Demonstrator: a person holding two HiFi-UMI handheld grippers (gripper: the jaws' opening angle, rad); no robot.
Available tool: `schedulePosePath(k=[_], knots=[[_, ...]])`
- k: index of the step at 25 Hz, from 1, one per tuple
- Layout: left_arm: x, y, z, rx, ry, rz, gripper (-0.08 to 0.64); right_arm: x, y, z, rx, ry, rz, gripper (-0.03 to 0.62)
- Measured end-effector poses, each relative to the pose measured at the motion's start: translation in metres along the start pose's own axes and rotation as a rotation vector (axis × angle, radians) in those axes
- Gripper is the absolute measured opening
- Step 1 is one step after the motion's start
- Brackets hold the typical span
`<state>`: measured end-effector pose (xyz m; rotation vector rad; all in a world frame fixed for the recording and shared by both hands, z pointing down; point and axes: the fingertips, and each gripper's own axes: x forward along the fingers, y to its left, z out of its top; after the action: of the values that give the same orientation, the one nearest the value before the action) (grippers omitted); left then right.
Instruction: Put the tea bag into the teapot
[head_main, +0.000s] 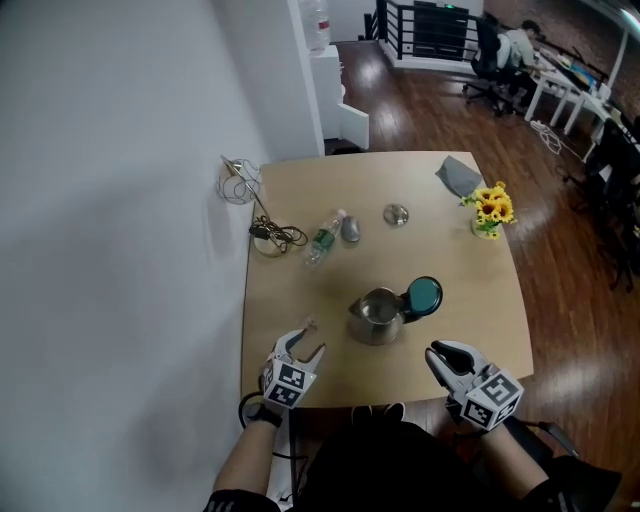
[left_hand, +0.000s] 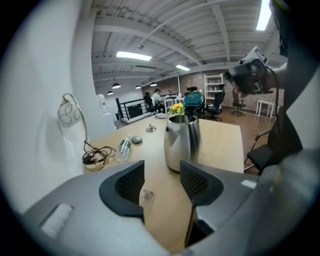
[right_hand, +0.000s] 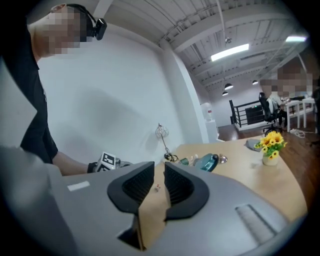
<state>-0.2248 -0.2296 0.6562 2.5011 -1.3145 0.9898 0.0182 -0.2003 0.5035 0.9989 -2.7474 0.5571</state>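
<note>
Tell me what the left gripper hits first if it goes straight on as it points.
Likely the tea bag, lying on the table in line with the left gripper's open jaws; the teapot stands just beyond. Depth is unclear.

Shiny steel teapot (head_main: 377, 318), matt wooden table (head_main: 480, 300)

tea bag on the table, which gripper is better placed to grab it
Left. The tea bag lies right in front of the left gripper's open jaws; the right gripper sits on the teapot's other side, farther away.
</note>
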Motion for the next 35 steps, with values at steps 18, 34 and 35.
schedulePosePath(k=[18, 34, 35], knots=[[0.112, 0.052, -0.122, -0.063, 0.395, -0.018, 0.106, 0.021, -0.031, -0.042, 0.081, 0.130, 0.018, 0.086], [0.066, 0.053, 0.019, 0.069, 0.062, 0.038, 0.000, 0.011, -0.049, -0.032, 0.124, 0.083, 0.008, 0.086], [0.059, 0.048, 0.039, 0.082, 0.017, 0.023, 0.000, 0.010, -0.050, -0.032, 0.129, 0.076, 0.007, 0.086]])
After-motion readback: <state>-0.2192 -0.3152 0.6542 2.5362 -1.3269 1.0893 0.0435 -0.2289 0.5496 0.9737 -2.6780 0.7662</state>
